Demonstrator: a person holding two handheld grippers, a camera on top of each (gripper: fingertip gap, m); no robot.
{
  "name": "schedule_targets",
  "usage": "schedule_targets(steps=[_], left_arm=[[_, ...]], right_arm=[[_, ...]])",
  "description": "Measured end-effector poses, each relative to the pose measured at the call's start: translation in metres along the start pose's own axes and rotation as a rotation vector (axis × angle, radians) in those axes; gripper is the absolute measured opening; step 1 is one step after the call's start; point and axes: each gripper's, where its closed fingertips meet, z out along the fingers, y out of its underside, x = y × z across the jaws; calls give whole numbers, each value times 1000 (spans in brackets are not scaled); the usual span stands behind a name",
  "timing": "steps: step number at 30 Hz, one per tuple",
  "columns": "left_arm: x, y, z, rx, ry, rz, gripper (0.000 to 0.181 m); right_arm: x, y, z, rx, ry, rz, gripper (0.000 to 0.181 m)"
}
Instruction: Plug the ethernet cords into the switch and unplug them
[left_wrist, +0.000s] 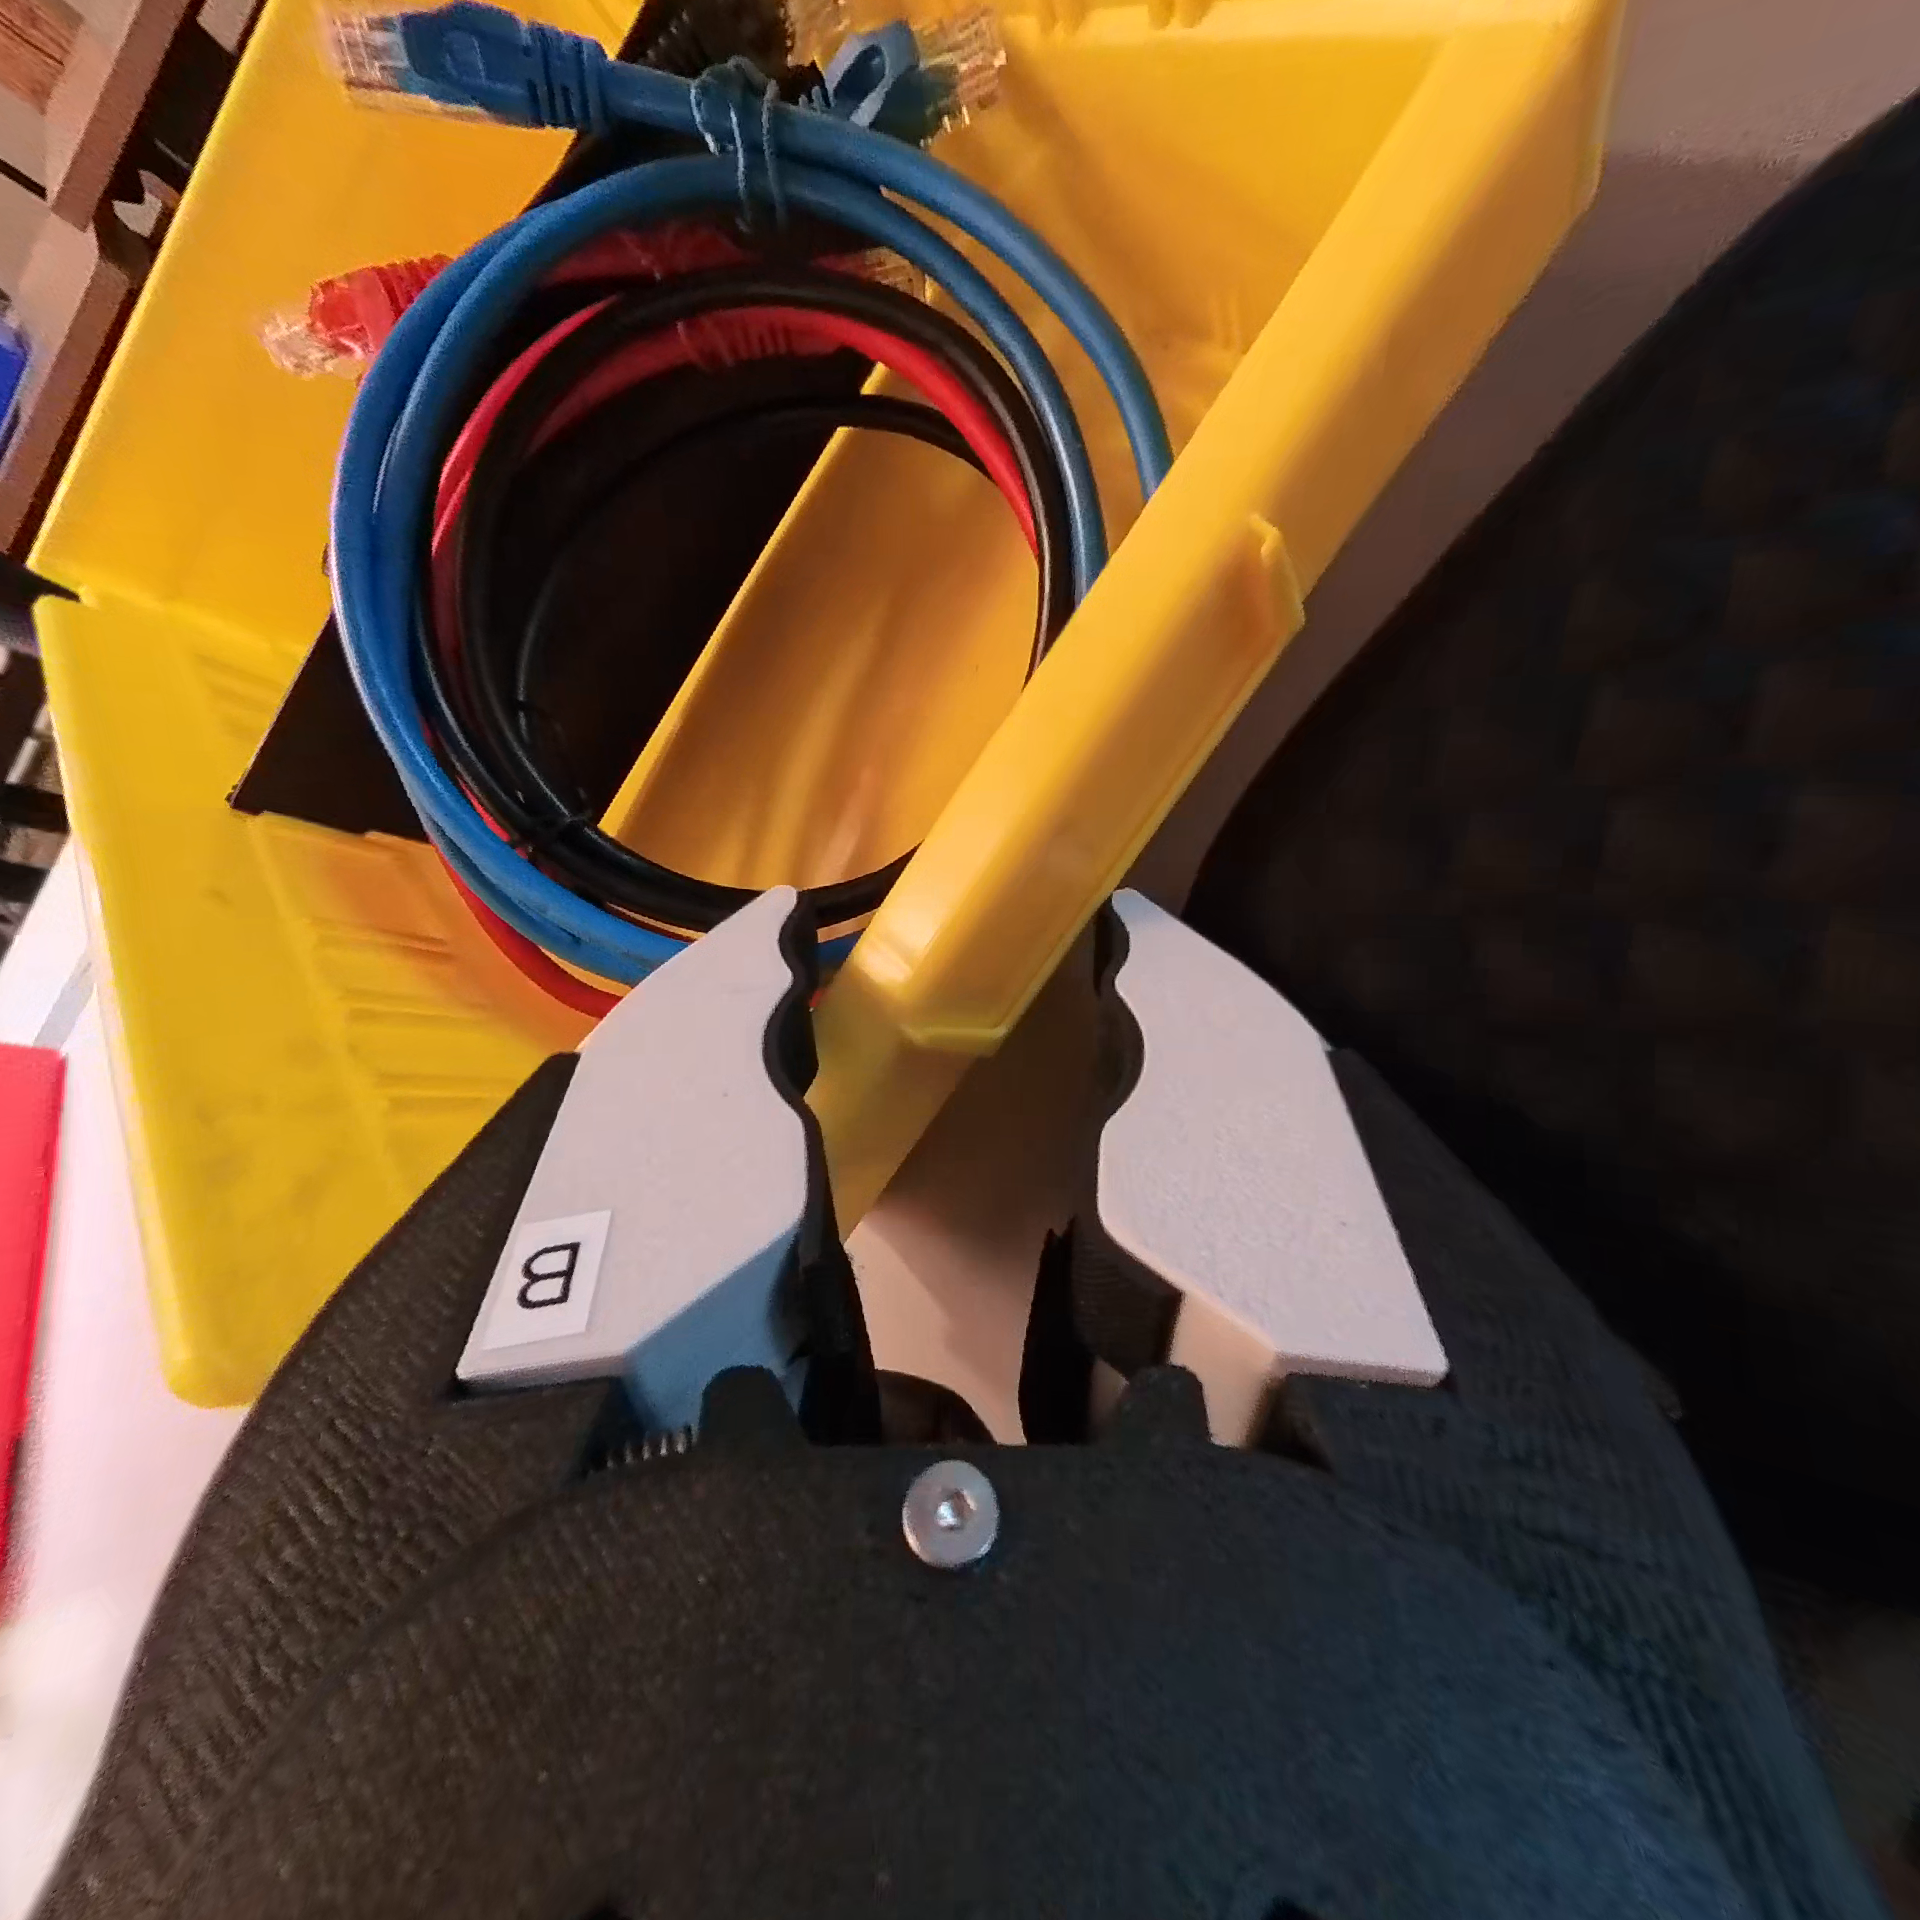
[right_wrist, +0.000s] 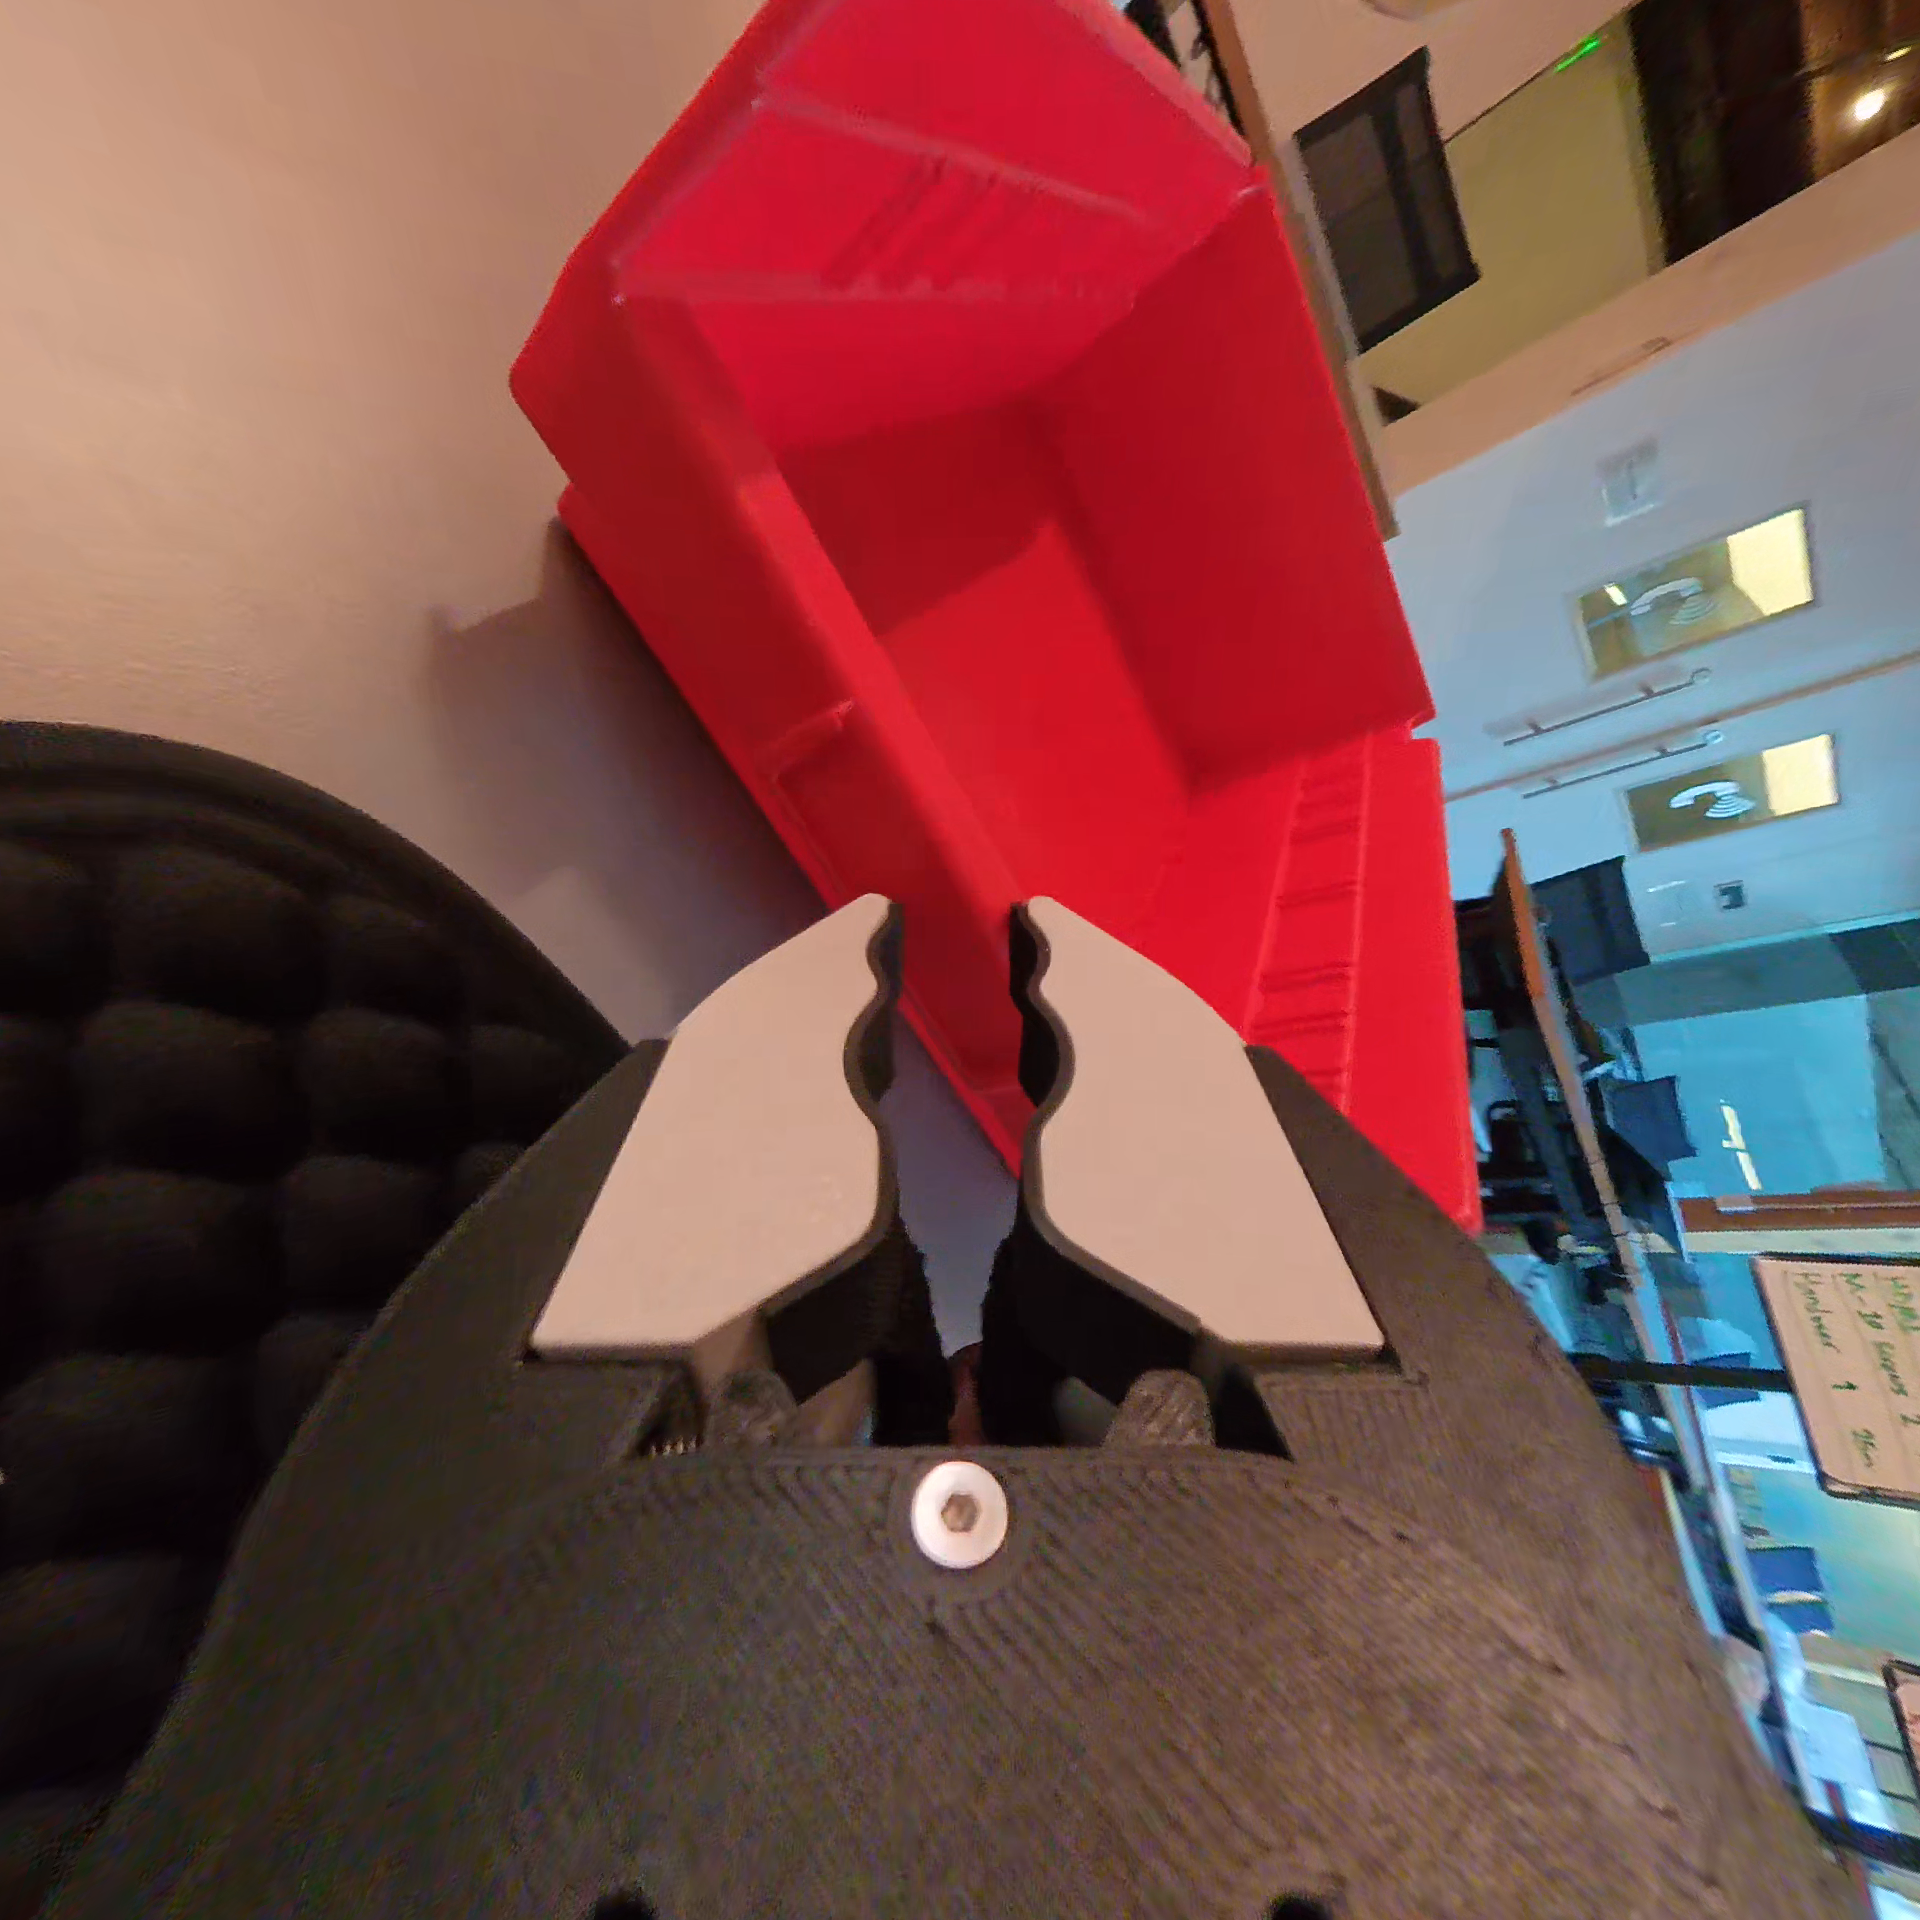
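Note:
A yellow bin (left_wrist: 1247, 582) holds coiled ethernet cords: a blue one (left_wrist: 374, 582) tied with a twist tie, a red one (left_wrist: 520, 961) and a black one (left_wrist: 665, 883). Their clear plugs lie at the far end. My left gripper (left_wrist: 951, 935) straddles the bin's near side wall, with both pads against it. In the right wrist view, my right gripper (right_wrist: 954, 935) is closed narrowly on the side wall of an empty red bin (right_wrist: 1143, 540), which looks tilted. No switch is in view.
A black quilted padded object sits right of the yellow bin (left_wrist: 1610, 831) and left of the red bin (right_wrist: 208, 1039). A white tabletop (left_wrist: 104, 1455) and a red edge (left_wrist: 21, 1247) lie to the left. Beyond the red bin are a room and a whiteboard (right_wrist: 1849, 1371). The gap from one gripper's tips to the other's is roughly 50 cm.

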Motion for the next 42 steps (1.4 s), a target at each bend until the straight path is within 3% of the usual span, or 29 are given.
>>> schedule_targets(steps=[4, 6, 8, 12, 13, 14, 16, 18, 20, 22, 24, 27, 32, 35, 42], left_arm=[[-9, 22, -13, -47, -48, 76, 52], [-15, 16, -23, -25, -66, 24, 71], [-17, -12, -34, 93, -57, -75, 85], [-24, -109, -76, 614, -68, -265, 85], [-24, -134, -91, 781, -62, -302, 85], [-24, -157, -108, 976, -66, -338, 85], [-21, -186, -143, 1393, -92, -453, 76], [-1, -195, -148, 1624, -68, -514, 59], [24, -213, -117, 1561, 72, -568, 57], [75, -233, -102, 1404, 275, -317, 57], [99, -235, -74, 1263, 215, -135, 52], [125, -219, -9, 869, 169, 88, 51], [186, -190, 23, 613, 220, 606, 51], [185, -188, 33, 543, 183, 616, 49], [184, -188, 33, 547, 167, 622, 49]], right_arm=[[-2, -8, -6, 78, -47, 50, 27], [3, -39, -21, 288, -24, 136, 31], [8, -81, -50, 577, -27, 244, 32], [1, -128, -101, 1061, -159, 522, 32], [-7, -134, -106, 1122, -213, 515, 42], [-12, -137, -107, 1123, -232, 476, 55], [-12, -136, -102, 1101, -202, 447, 57], [-12, -136, -103, 1108, -209, 444, 54], [-13, -135, -103, 1110, -222, 448, 52], [-14, -135, -102, 1109, -240, 449, 48], [-17, -136, -102, 1106, -256, 438, 46], [-25, -138, -102, 1100, -269, 380, 44], [-48, -142, -103, 1077, -296, 221, 43], [-59, -142, -101, 1059, -297, 132, 42], [-93, -138, -89, 959, -265, -165, 41]])
